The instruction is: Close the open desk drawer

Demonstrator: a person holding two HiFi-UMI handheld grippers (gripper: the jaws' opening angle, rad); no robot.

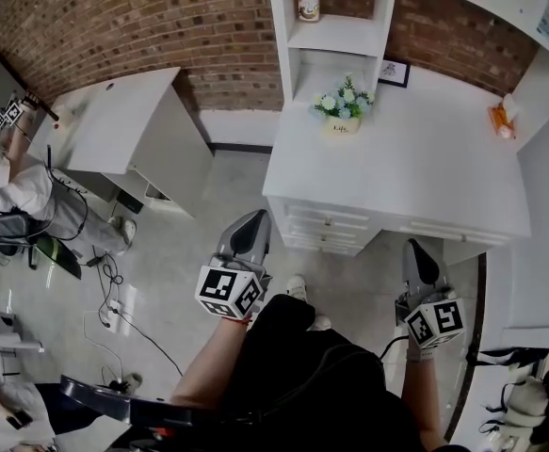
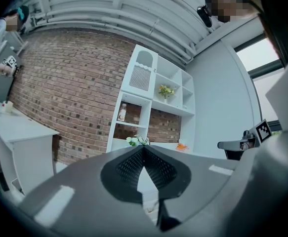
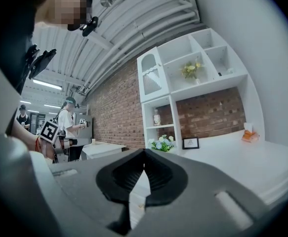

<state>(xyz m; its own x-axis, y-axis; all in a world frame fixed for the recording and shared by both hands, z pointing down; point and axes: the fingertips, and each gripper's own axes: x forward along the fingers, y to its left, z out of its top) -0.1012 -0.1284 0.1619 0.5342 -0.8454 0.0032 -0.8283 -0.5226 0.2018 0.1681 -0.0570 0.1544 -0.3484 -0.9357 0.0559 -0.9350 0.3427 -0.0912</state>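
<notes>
What you can count from your head view

You hold two grippers low in the frame: left gripper (image 1: 252,226) and right gripper (image 1: 417,255). There are two white desks, one desk (image 1: 114,121) at upper left and a second desk (image 1: 425,182) at centre right. The second carries one flower pot (image 1: 342,111), one picture frame (image 1: 395,72) and one orange thing (image 1: 500,121). One bottle (image 1: 308,0) stands at top centre.

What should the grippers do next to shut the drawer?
Probably move the left gripper forward to the drawer front of the white desk. That gripper is shut, empty and near the drawer front but not touching it; the right gripper, also shut, looks farther off.
</notes>
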